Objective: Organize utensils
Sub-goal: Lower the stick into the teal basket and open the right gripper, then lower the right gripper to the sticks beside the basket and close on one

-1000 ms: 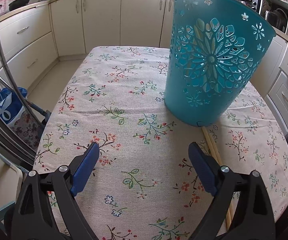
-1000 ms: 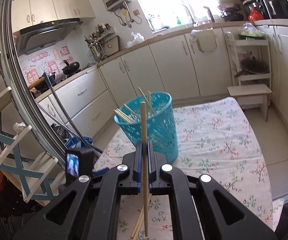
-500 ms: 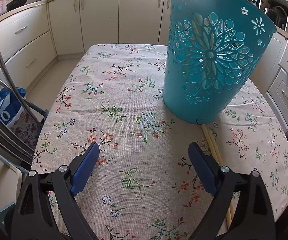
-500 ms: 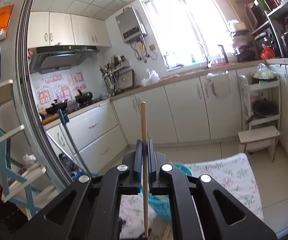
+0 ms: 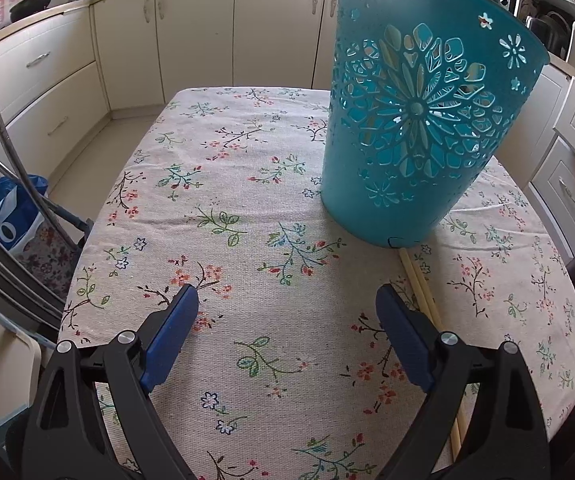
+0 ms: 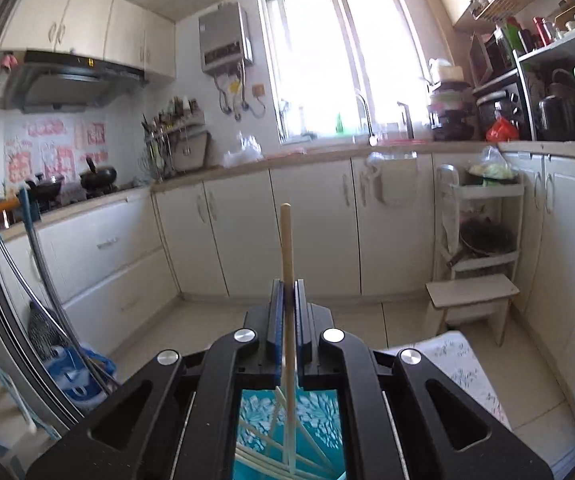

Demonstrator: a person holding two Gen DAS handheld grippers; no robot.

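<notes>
Compared with the frame 0.5 s before, in the right wrist view much more floor and lower cabinets came into the middle of the frame, and the teal basket point(image 6: 287, 432) appeared directly under the right gripper point(image 6: 286, 316), at the bottom centre, seen through the gap of the frame. In the left wrist view almost nothing changed: same table, basket in the upper right as before.

Right gripper closed tight on 1 wooden chopstick point(image 6: 286, 248), held upright between the blue pads, upper end standing above the pads in the middle of the frame, lower end reaching down into the basket mouth. Left gripper point(image 5: 287, 312) spread wide with nothing between the blue pads point(image 5: 169, 340), low over the floral tablecloth point(image 5: 223, 184) at the bottom of the frame.

Around: cream cabinets point(image 6: 311, 232) across the middle of the right view, bright window point(image 6: 335, 60) at top centre, small wooden step stool point(image 6: 473, 300) at the right. Blue bag point(image 5: 5, 216) on the floor at the left edge of the left view.

Inside the basket point(image 5: 419, 120): several chopsticks leaning crossed, visible from above in the right view and through the cut-out flower pattern in the left view. On the cloth, 2 more chopsticks point(image 5: 419, 284) lying side by side, starting at the basket foot and passing behind the right finger of the left gripper toward the lower right.
</notes>
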